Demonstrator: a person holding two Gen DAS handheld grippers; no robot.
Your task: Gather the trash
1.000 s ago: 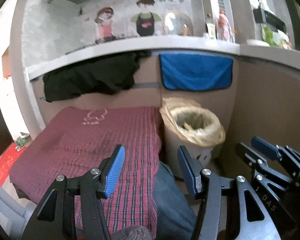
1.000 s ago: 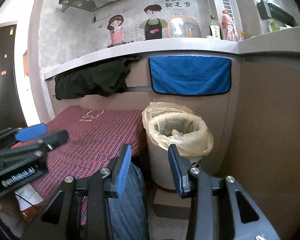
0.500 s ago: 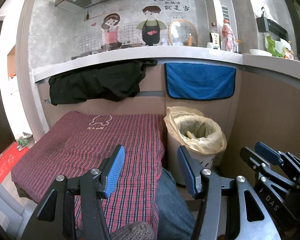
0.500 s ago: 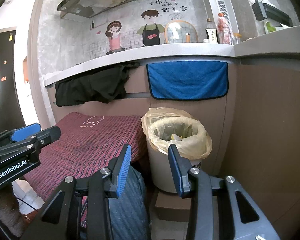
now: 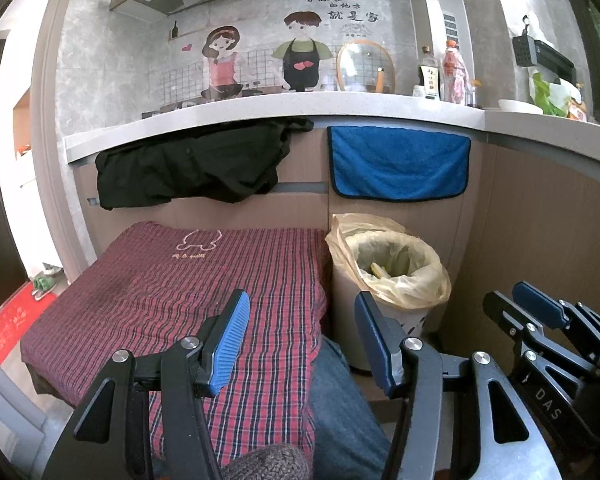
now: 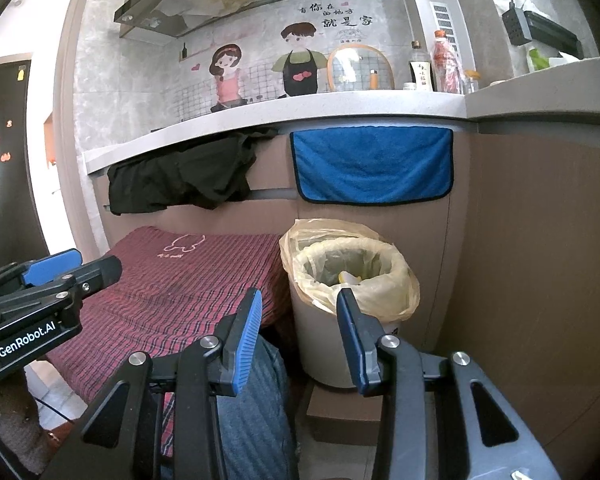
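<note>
Both grippers hang spread and empty before a white round bin lined with a yellowish plastic bag (image 5: pixel 388 276), which holds a few yellow scraps of trash (image 5: pixel 377 269). Left gripper (image 5: pixel 300 338) is just left of the bin, above a red checked cloth (image 5: pixel 172 292); right gripper (image 6: pixel 298 332) is low in front of it. Above the bin hangs a blue towel (image 6: pixel 374 168), with a black garment (image 6: pixel 184 178) to the left.

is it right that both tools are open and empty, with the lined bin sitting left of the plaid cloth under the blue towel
One detail is wrong: the lined bin sits right of the plaid cloth, not left, as the right wrist view shows. The rest holds: it is under the blue towel, and the left tool and right tool are both open and empty.
</note>
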